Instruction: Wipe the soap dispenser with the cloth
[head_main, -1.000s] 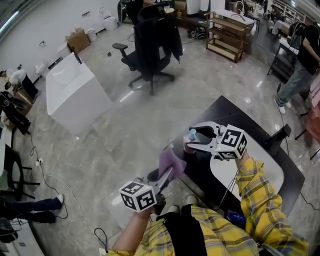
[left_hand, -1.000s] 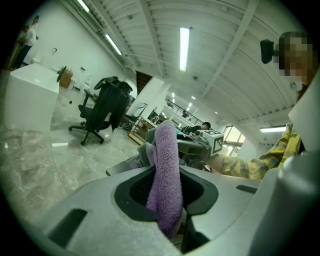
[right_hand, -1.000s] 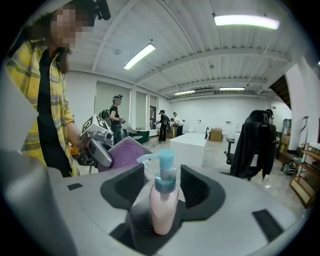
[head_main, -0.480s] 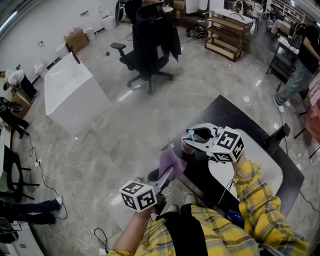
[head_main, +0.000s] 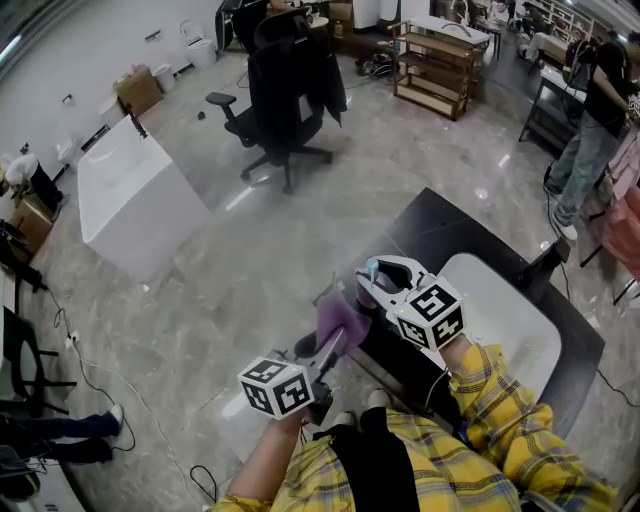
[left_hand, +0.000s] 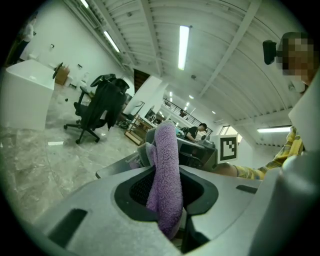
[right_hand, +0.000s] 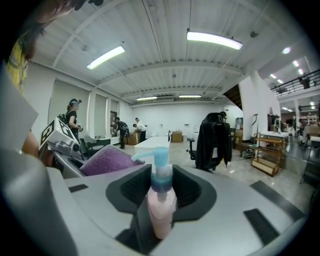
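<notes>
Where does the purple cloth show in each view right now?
Head view: cloth at centre, lower left of the soap dispenser.
Left gripper view: cloth dead centre, clamped between the jaws.
Right gripper view: cloth left of centre, beside the soap dispenser.
Shared landmark: black office chair.

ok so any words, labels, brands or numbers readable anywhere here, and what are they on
No readable text in any view.
soap dispenser: no label shows on its pink body.
cloth: plain purple, no tag.
marker cubes: black and white square patterns only, no letters or digits.
cardboard box: any print is too small to read.
</notes>
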